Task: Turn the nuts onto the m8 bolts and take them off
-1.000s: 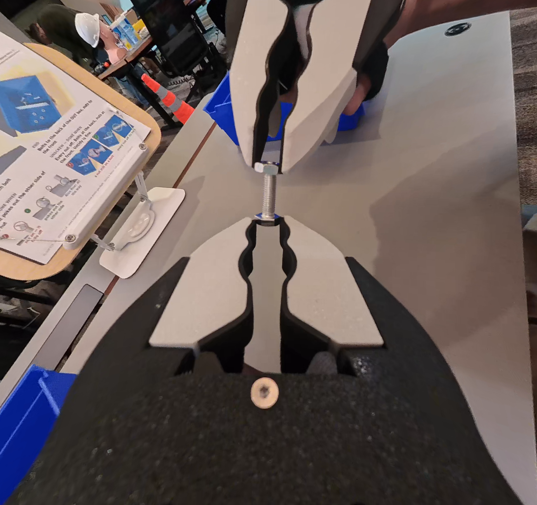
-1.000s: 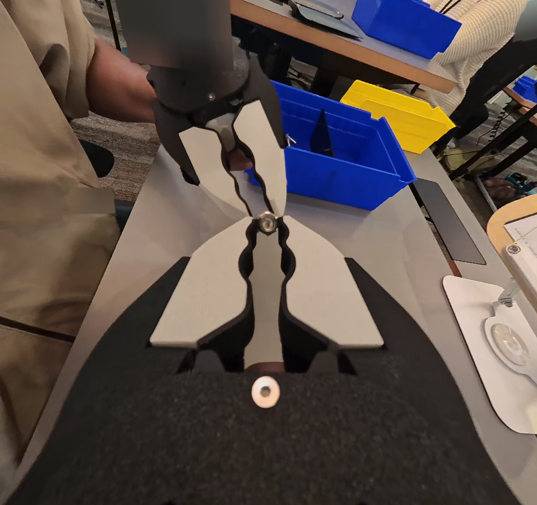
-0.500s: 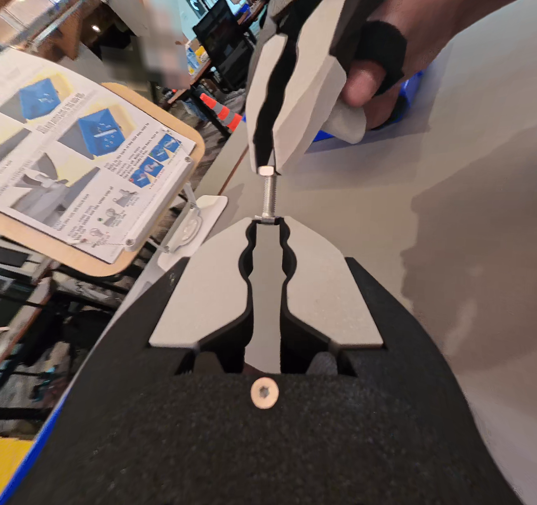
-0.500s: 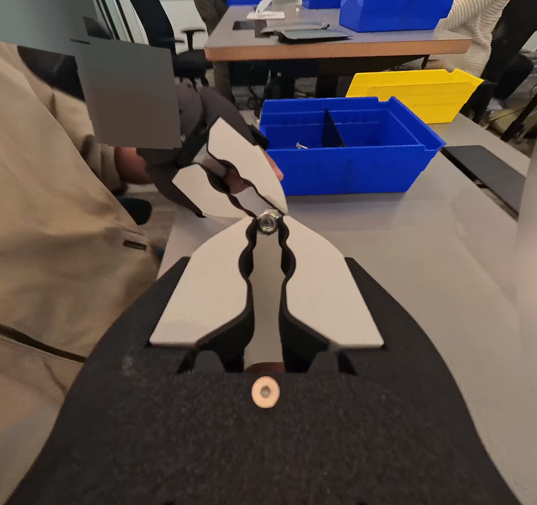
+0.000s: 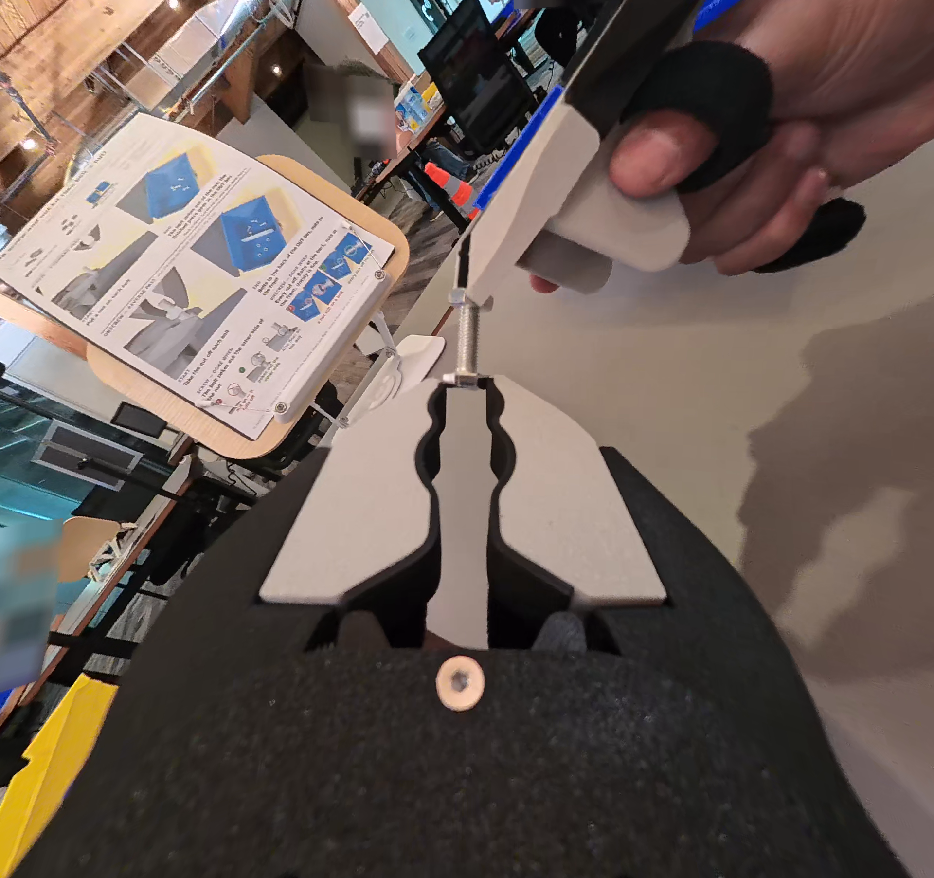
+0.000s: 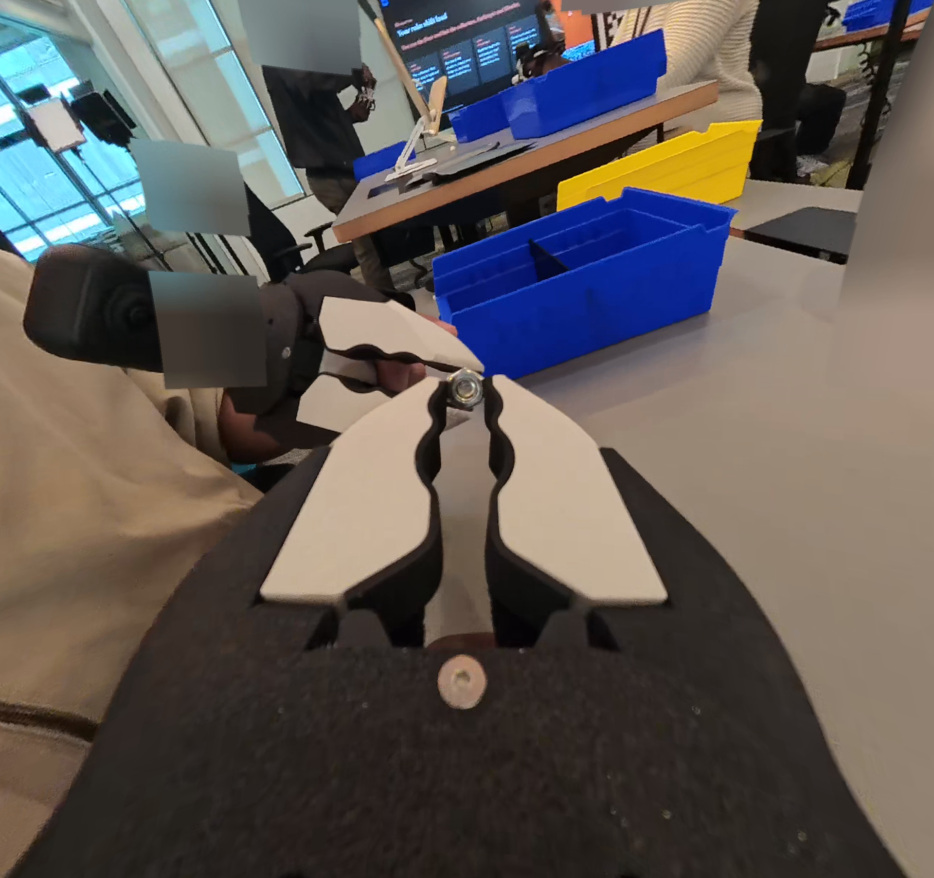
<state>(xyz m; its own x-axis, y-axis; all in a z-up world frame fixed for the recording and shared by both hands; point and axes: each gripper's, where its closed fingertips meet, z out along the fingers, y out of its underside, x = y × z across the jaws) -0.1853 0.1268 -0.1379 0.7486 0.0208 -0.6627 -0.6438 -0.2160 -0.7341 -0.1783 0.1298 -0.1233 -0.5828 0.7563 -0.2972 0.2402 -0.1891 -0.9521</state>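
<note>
Gripping the hex end at one end of the M8 bolt (image 5: pixel 467 335), left tongs (image 5: pixel 465 384) are closed on it above the table (image 5: pixel 657 398). Right view: right tongs (image 6: pixel 465 391) pinch the nut (image 6: pixel 465 389) at the far end; unthreading looks nearly done.

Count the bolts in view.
1. The bolt runs from the left gripper's jaws to the nut in the right gripper's; others may lie hidden in the blue bin.
</note>
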